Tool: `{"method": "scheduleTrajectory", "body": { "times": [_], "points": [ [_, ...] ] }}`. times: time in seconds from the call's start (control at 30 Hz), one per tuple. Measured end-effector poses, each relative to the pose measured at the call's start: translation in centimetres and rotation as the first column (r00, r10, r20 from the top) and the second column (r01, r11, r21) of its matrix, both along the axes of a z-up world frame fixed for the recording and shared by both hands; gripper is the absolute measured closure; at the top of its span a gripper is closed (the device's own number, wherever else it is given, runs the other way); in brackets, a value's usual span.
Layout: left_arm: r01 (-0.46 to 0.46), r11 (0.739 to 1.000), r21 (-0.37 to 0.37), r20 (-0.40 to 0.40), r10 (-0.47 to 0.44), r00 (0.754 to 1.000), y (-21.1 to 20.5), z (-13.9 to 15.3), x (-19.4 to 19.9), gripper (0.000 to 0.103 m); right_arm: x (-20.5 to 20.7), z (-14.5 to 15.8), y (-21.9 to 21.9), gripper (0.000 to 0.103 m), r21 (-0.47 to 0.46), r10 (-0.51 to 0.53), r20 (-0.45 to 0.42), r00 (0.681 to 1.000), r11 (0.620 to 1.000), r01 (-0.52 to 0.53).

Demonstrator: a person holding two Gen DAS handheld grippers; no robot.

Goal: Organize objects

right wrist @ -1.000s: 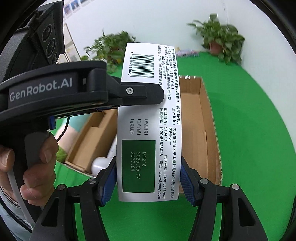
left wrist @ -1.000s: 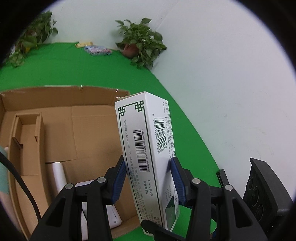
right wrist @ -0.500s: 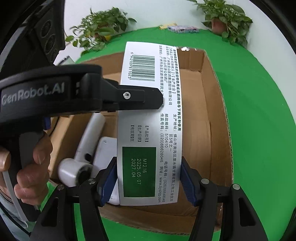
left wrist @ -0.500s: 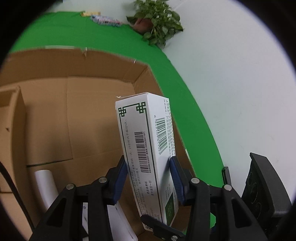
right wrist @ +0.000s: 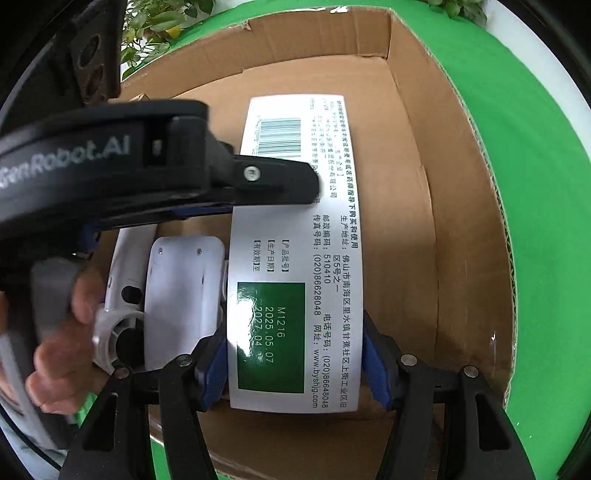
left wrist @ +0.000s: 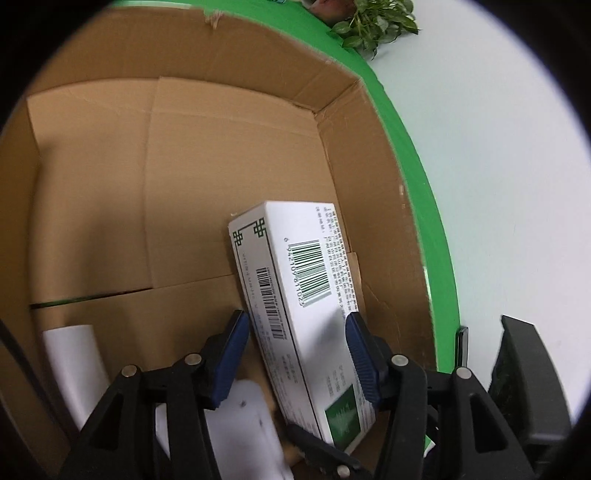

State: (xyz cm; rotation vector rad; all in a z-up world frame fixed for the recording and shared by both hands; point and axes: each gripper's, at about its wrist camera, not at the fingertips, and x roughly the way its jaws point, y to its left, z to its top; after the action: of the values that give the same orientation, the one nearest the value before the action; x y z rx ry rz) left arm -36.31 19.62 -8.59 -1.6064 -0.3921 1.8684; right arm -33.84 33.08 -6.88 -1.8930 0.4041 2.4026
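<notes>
A long white medicine box [left wrist: 295, 291] with green print and barcodes is held low inside an open cardboard box [left wrist: 354, 122]. My left gripper [left wrist: 295, 354] is shut on its middle. My right gripper [right wrist: 291, 362] is shut on its near end, by the green date panel [right wrist: 271, 336]. The medicine box [right wrist: 295, 240] lies flat along the cardboard box's right side [right wrist: 465, 206]. The left gripper's black body [right wrist: 147, 173] crosses over it in the right wrist view.
White plastic devices [right wrist: 181, 295] lie in the cardboard box to the left of the medicine box; a white tube shape [left wrist: 74, 365] shows there too. The box stands on a green cloth [right wrist: 535, 184]. A potted plant [left wrist: 373, 18] stands at the back by the white wall.
Both grippers have carried the medicine box from above the green cloth over the rim and down into the cardboard box. It has tipped from upright to lying along the box floor.
</notes>
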Motion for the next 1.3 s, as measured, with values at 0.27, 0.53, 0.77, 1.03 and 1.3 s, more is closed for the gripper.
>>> {"method": "scheduleTrajectory", "body": {
  "times": [0.27,0.53,0.77,1.03,1.3],
  "points": [
    [-0.057,0.997,-0.047,-0.17,0.048,0.984,-4.5,5.1,3.1,0.05,-1.2,0.9,-1.2,0.034,0.005,0.01,0.014,1.0,1.0,-0.01],
    [-0.164,0.98,-0.113,-0.36,0.114,0.926,-9.8,8.6,8.4,0.05,-1.5,3.0,-2.3,0.031,0.021,0.03,-0.006,1.0,0.999,-0.03],
    [-0.258,0.955,-0.144,-0.456,0.168,0.874,-14.5,8.9,12.7,0.05,-1.7,5.1,-4.0,0.018,-0.021,0.077,-0.044,0.996,0.997,-0.078],
    [-0.276,0.947,-0.162,-0.516,0.157,0.842,-15.9,9.0,16.1,0.05,-0.8,7.7,-5.1,0.017,0.092,0.066,-0.113,0.991,0.994,-0.056],
    [-0.365,0.91,-0.197,-0.615,0.175,0.769,-16.8,9.6,19.0,0.047,2.8,6.0,-4.9,0.017,0.083,0.013,-0.226,0.974,0.997,0.006]
  ]
}}
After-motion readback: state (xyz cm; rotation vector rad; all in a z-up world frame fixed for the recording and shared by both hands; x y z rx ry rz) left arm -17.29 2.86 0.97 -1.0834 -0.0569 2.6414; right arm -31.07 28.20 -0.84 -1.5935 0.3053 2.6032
